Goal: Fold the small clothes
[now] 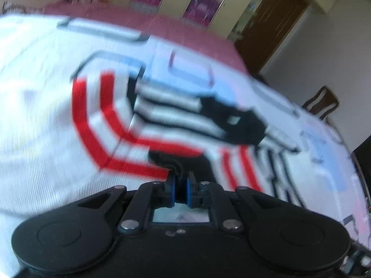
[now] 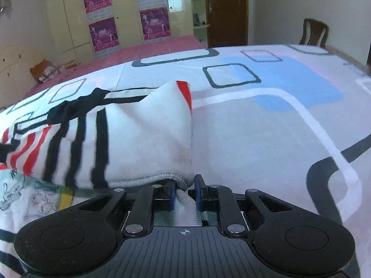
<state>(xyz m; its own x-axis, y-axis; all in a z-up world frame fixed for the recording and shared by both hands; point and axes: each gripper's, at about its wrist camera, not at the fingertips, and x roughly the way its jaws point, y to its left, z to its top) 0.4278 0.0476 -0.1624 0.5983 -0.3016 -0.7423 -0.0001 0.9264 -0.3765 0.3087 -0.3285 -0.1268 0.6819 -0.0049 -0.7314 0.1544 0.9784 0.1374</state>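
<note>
A small white garment (image 1: 111, 120) with red and black stripes lies on the patterned bedsheet (image 1: 192, 69); this view is blurred. My left gripper (image 1: 181, 181) is shut on a black edge of the garment (image 1: 176, 162). In the right wrist view the same striped garment (image 2: 143, 139) is bunched up to the left and ahead. My right gripper (image 2: 184, 185) is shut on its grey-white hem, and cloth fills the narrow gap between the blue pads (image 2: 172, 197).
The bedsheet (image 2: 266, 127) with blue patches and black squares stretches ahead and right. Another printed cloth (image 2: 20, 192) lies at lower left. Beyond the bed are a pink floor (image 2: 150, 48), wardrobes with posters (image 2: 102, 11), a brown door (image 2: 226, 11) and a wooden chair (image 2: 314, 32).
</note>
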